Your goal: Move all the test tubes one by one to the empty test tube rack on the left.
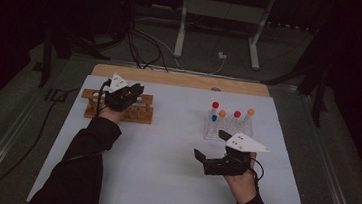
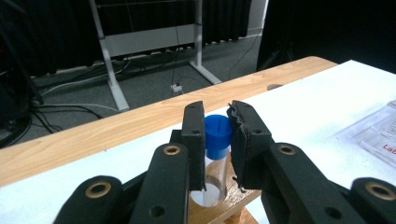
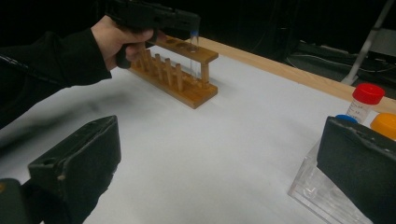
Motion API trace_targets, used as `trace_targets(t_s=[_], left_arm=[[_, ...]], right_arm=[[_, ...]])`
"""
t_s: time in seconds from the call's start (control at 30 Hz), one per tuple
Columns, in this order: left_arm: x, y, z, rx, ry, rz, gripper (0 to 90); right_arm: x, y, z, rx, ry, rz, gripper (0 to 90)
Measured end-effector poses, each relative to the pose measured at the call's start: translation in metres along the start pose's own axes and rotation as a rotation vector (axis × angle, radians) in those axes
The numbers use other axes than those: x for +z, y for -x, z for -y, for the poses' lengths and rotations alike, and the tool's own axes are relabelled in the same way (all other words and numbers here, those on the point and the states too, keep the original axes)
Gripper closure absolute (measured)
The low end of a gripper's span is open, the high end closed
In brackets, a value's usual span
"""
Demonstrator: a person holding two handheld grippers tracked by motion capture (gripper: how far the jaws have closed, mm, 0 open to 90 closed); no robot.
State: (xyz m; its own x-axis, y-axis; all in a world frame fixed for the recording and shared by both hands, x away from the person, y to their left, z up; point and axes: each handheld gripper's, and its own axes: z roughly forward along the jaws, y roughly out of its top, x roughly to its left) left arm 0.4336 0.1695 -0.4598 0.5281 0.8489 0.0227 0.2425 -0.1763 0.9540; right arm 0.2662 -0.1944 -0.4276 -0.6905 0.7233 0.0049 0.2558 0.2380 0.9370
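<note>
My left gripper [image 2: 218,127] is shut on a clear tube with a blue cap [image 2: 217,135], its pads pressing the cap from both sides. The tube stands upright with its lower end in a hole of the wooden rack [image 2: 219,210]. From above, that gripper [image 1: 136,91] sits over the right end of the wooden rack [image 1: 140,114] at the back left of the white mat. My right gripper [image 1: 210,145] stands open, nothing between its jaws, just in front of the clear stand [image 1: 211,133]. The right gripper view [image 3: 219,158] shows wide jaws and the far rack [image 3: 187,88].
The clear stand [image 3: 317,196] holds several capped tubes: red [image 1: 215,105], orange [image 1: 222,113] and blue [image 1: 214,118] among them. The white mat [image 1: 164,155] lies on a wooden table whose far edge [image 1: 181,79] shows. A printed sheet [image 2: 378,135] lies to the right.
</note>
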Motion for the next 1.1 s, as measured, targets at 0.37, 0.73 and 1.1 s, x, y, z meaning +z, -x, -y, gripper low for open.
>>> trace_targets(t_s=[0.37,0.73,1.1], left_arm=[[0.002,0.001,0.009,-0.001,-0.017,0.002,77.6],[-0.004,-0.001,0.0,-0.016,-0.047,0.051,60.2],[-0.053,0.012,-0.02,0.01,0.002,0.222,11.9]], right_arm=[[0.0,-0.001,0.0,0.002,-0.003,-0.011,0.0],[-0.005,0.002,-0.008,0.01,0.009,-0.013,0.0],[-0.014,0.03,-0.02,0.024,0.015,0.035,0.0]])
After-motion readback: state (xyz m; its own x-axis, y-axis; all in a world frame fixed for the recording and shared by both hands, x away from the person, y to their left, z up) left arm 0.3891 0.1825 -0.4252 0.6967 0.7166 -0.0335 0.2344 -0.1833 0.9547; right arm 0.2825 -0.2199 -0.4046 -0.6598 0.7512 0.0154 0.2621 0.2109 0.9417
